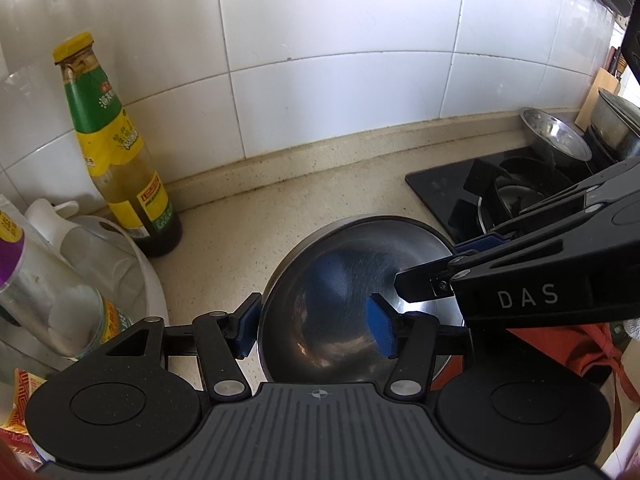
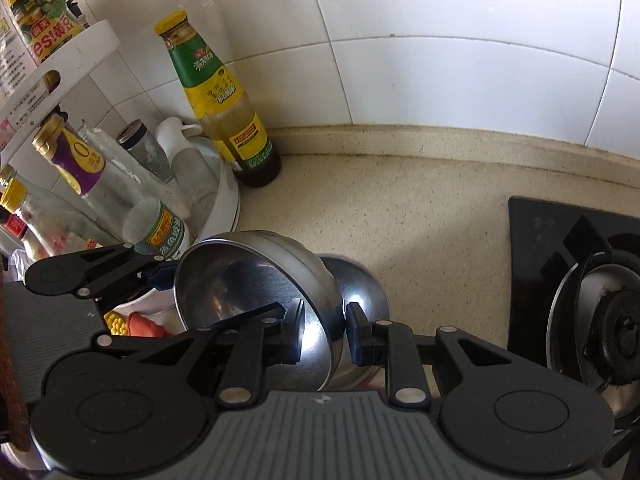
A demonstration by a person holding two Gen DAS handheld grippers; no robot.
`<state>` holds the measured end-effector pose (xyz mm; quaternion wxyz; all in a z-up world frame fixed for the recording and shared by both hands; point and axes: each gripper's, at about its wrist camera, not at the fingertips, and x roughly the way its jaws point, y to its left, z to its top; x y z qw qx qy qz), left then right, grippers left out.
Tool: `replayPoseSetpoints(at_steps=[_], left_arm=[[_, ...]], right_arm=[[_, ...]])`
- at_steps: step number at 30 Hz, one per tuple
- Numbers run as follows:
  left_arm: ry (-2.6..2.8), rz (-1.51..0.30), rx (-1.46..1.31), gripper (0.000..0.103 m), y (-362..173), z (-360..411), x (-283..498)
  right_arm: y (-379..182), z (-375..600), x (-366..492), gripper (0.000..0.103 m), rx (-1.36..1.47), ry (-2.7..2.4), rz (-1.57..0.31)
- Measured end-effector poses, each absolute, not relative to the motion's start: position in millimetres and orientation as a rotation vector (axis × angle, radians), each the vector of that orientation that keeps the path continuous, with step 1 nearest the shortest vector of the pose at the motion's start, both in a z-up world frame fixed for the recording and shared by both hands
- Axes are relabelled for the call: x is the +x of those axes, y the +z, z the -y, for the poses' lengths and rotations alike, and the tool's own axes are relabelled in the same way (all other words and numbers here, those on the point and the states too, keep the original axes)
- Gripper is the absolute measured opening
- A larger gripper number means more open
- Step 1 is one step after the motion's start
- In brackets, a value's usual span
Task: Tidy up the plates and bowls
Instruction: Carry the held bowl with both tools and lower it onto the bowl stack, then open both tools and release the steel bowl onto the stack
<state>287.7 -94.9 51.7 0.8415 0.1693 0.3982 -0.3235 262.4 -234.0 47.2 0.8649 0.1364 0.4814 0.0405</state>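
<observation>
Beige countertop (image 2: pixel 400 216) carries all items. Steel bowl (image 1: pixel 344 280) tilted on edge, held above the counter, left of the gas hob (image 1: pixel 500 196). Left gripper (image 1: pixel 316 326) wide apart, fingers straddling the bowl's left wall. Right gripper (image 2: pixel 324 332) straddles the bowl's right rim, part-open; contact uncertain. Sauce bottle (image 1: pixel 120 148) upright behind-left of bowl.

Daylight is cast brightly over white tiles (image 1: pixel 360 20); glare is seen on steel bowl (image 2: pixel 256 300); edges are bent.
</observation>
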Motion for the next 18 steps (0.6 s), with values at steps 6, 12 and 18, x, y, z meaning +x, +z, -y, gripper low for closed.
replayPoseSetpoints(at_steps=[6, 12, 18], left_arm=[[-0.694, -0.859, 0.376, 0.063, 45.9, 98.4, 287.7], [-0.69, -0.89, 0.381, 0.063, 35.9, 106.7, 296.5], [-0.696, -0.924, 0.411, 0.063, 25.3, 114.7, 301.6]], right_arm=[[40.4, 233.2, 262.2, 0.023, 0.282, 0.081, -1.036], [29.8, 239.5, 268.9, 0.023, 0.293, 0.069, -1.055], [15.5, 244.1, 276.1, 0.023, 0.31, 0.071, -1.105]])
